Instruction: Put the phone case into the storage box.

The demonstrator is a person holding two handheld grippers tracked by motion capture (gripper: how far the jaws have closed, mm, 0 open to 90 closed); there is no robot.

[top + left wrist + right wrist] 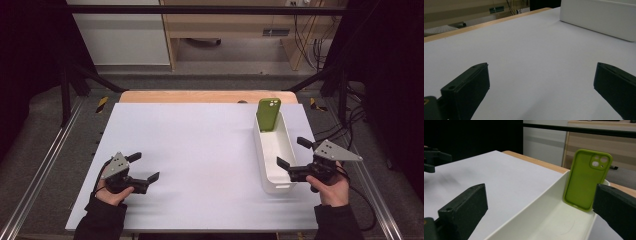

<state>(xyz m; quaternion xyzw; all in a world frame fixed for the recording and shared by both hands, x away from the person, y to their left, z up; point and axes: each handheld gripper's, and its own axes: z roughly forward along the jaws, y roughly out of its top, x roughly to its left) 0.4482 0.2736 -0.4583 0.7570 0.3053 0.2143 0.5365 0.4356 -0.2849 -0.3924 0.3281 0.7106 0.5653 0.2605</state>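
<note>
- Green phone case [268,114] stands nearly upright at the far end of the white bin [261,150], leaning against the bin's far wall; its hollow inner side and camera cut-out face my side of the table.
- White bin lies lengthwise on the right part of the white table top [200,150]; its near end sits close to the table's front right area; apart from the case, its floor is bare.
- My right gripper [295,153] is held at the near end of the bin; its jaws are spread wide and grasp nothing; one jaw tip sits over the bin's near end, the other outside the bin's right wall.
- In the right gripper view, the phone case [586,180] stands ahead between my two black jaws, well apart from them; the bin [554,220] runs forward from below the jaws.
- My left gripper [144,167] rests low over the front left of the table; its jaws are released, wide apart, with bare table top [536,62] between them; the bin's side wall [599,17] shows farther off in the left gripper view.
</note>
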